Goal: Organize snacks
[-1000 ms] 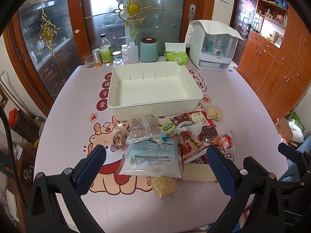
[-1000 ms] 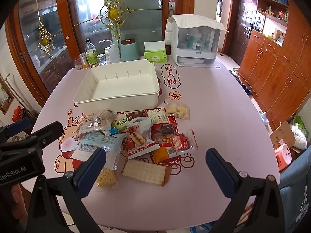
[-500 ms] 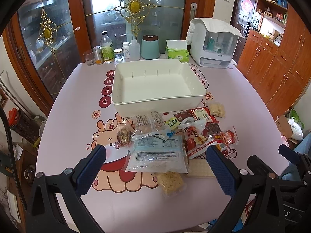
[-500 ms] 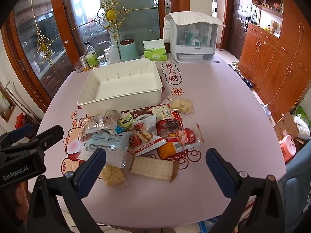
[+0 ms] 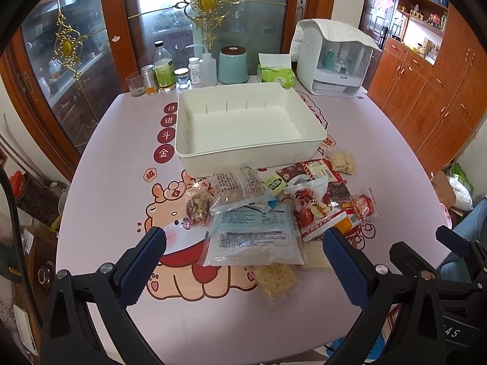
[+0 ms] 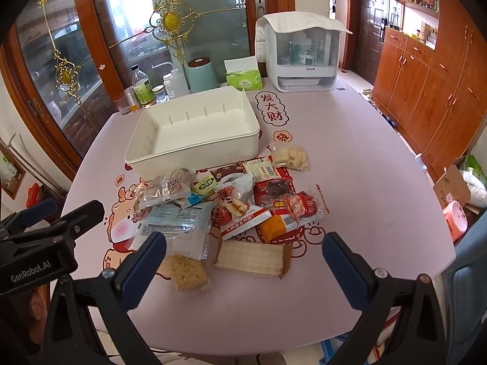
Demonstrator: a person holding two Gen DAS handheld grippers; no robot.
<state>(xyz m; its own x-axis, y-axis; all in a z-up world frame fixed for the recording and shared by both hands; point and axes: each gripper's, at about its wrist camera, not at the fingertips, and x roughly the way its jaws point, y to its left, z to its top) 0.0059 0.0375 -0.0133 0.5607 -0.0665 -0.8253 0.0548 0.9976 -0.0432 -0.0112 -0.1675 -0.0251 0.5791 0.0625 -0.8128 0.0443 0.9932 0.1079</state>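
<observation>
Left gripper [image 5: 243, 252] hangs over the near edge of the table [image 5: 380, 140], jaws spread wide, nothing in them. Right gripper [image 6: 243, 252] same deal beside it, wide and empty.

Snacks sit in a loose heap just in front of the white bin [image 5: 249, 155], which has nothing in it yet, so the job looks barely begun.

Going left to right in the left view:
- small clear bag of nuts [image 5: 197, 206], far left of the heap. Light, crinkly, prob. slippery; pinch the sealed end, not the lumpy middle
- clear pouch w/ printed label [image 5: 240, 185], partly lying on the big flat pale-blue pack [image 5: 255, 237]. Both soft film, floppy. The big one will likely sag if taken by a corner; the long edge looks the better hold
- yellow crumbly cake in a clear wrap [image 5: 275, 279], nearest the grippers. Looks fragile, wants a gentle squeeze on the wrapper edge
- little green-yellow sachet [image 5: 275, 184], tiny and light
- red-and-white bag [image 6: 240, 213] and the red packets next to it overlap, so lifting one may drag its neighbour
- flat cracker pack [image 6: 252, 258] looks the stiffest thing here, prob. easiest to take across its width, though contents could snap
- pale puffy bag [image 6: 290, 158] lies apart at the right, near the bin's corner
</observation>
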